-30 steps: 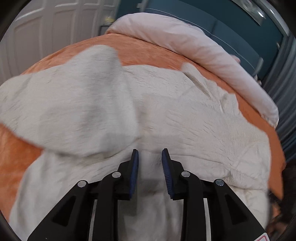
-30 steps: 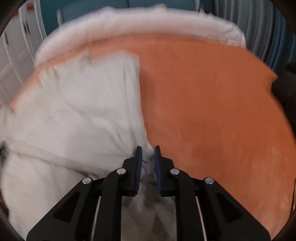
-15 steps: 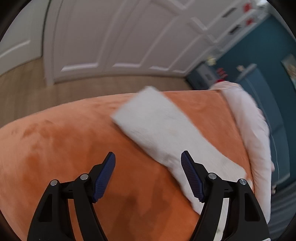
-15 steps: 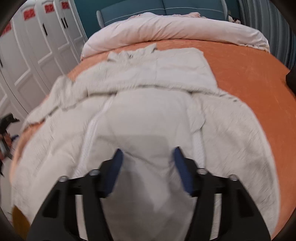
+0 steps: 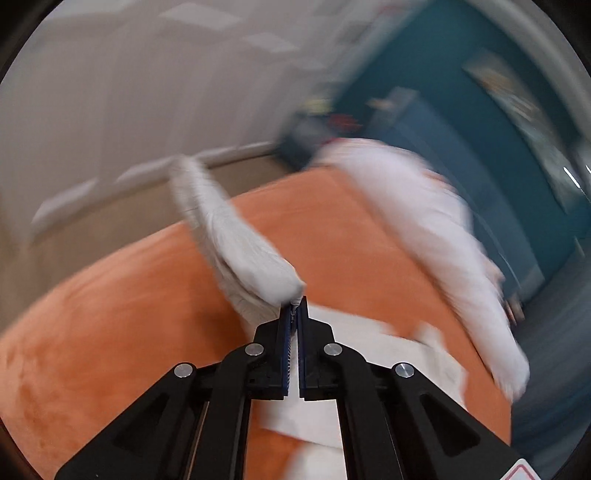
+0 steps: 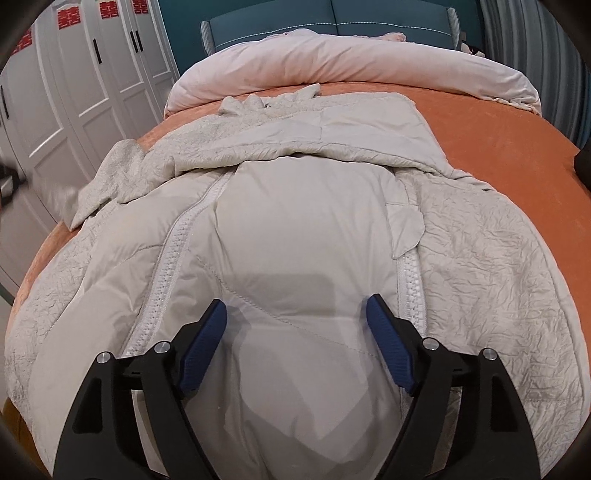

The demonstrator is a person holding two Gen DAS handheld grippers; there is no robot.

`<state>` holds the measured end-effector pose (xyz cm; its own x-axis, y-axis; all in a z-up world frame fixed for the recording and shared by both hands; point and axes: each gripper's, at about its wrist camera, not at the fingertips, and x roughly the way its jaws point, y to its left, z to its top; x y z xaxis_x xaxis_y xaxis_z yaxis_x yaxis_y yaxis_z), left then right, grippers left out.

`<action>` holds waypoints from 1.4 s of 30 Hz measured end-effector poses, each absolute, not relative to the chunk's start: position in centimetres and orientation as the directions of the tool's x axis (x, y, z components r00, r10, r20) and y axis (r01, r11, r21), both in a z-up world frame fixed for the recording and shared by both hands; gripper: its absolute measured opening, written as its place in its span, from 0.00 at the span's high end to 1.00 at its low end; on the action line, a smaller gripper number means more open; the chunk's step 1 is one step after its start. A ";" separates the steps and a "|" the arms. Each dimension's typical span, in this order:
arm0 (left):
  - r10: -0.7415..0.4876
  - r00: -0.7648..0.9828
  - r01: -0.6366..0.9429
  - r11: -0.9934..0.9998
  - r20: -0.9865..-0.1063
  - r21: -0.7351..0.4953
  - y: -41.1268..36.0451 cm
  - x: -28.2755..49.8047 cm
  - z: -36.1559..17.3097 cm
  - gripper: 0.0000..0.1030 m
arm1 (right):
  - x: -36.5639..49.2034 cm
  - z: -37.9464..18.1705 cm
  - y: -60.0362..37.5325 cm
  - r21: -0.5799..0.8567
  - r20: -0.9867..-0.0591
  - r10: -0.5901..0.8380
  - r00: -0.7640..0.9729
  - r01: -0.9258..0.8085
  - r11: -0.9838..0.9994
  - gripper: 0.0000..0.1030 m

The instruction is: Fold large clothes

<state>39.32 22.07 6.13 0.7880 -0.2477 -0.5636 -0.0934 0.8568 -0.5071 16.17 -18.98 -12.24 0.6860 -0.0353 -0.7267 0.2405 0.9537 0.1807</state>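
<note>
While left hand-held gripper pinches sleeve, orange bedspread beyond lies bare.

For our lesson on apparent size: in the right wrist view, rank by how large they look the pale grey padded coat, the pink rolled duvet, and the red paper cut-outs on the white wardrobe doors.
1. Pale grey padded coat, though nearest the camera.
2. Pink rolled duvet.
3. Red paper cut-outs, farthest and smallest.

The coat lies on the bed, the duvet behind it.
</note>
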 end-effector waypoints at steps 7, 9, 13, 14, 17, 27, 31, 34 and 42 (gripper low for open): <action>-0.552 0.705 0.395 0.827 -0.445 -0.400 -2.9 34.6 13.8 0.96 | 15.8 -12.0 -19.3 0.227 -0.714 0.007 0.701 0.222 0.948 0.19; -0.589 0.642 0.450 0.807 -0.490 -0.382 -9.1 33.0 11.5 0.89 | 15.7 -12.0 -19.4 0.246 -0.708 0.023 0.706 0.216 0.945 0.17; -0.586 0.520 0.464 0.805 -0.621 -0.370 -16.4 30.4 4.8 0.52 | 15.2 -11.9 -20.1 0.307 -0.687 0.072 0.723 0.198 0.931 0.15; -0.580 0.504 0.455 0.808 -0.640 -0.374 -16.9 29.9 3.4 0.52 | 15.1 -11.9 -20.3 0.328 -0.679 0.088 0.729 0.193 0.925 0.14; -0.552 0.468 0.416 0.827 -0.690 -0.379 -15.6 29.3 0.1 0.52 | 14.8 -11.9 -20.9 0.373 -0.659 0.121 0.743 0.183 0.909 0.14; -0.233 0.614 0.090 0.970 -0.754 -0.227 0.6 37.4 -2.4 0.52 | 17.3 -7.2 -25.0 0.473 -0.604 0.111 0.789 0.244 0.846 0.14; -0.165 0.598 -0.033 0.973 -0.784 -0.230 4.9 38.8 -5.0 0.52 | 22.8 -5.6 -27.8 0.472 -0.625 0.092 0.775 0.281 0.835 0.14; -0.150 0.579 -0.078 0.968 -0.801 -0.238 6.4 39.3 -7.1 0.52 | 27.0 -5.8 -29.3 0.455 -0.647 0.055 0.761 0.327 0.828 0.14; -0.111 0.593 -0.096 0.974 -0.798 -0.207 6.0 39.8 -10.2 0.49 | 34.0 -8.6 -29.8 0.489 -0.712 0.110 0.693 0.377 0.787 0.93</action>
